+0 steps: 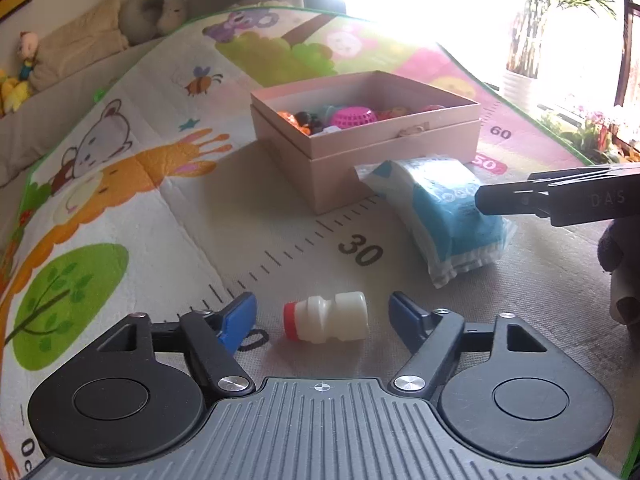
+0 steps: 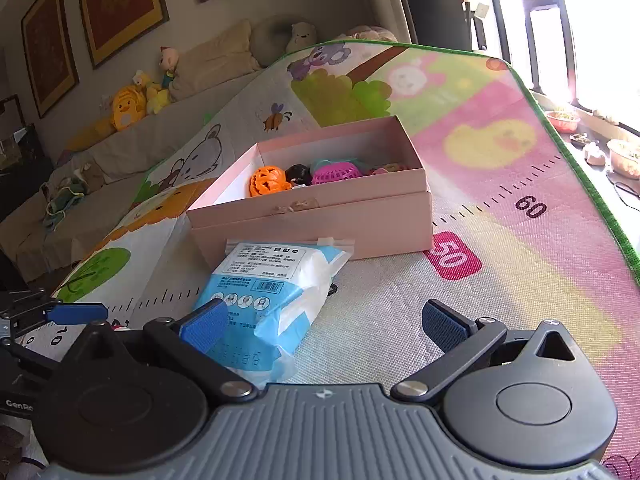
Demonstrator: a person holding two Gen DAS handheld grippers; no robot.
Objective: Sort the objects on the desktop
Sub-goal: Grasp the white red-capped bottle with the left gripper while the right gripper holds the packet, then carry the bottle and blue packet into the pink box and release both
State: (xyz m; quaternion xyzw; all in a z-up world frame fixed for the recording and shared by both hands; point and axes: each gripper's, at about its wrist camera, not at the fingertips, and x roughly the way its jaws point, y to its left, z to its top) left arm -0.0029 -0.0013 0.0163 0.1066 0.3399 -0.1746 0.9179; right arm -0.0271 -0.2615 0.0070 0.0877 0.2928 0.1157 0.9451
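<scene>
A small white bottle with a red cap lies on its side on the play mat, between the open blue fingers of my left gripper. A blue and white packet lies beside the pink box; it also shows in the right wrist view. My right gripper is open and low over the mat, its left finger over the packet's near end. The pink box holds an orange ball, a pink ball and other small toys.
The colourful mat has a printed ruler and a green edge at right. A sofa with plush toys stands behind. Plant pots sit by the bright window. My right gripper shows as a black bar in the left wrist view.
</scene>
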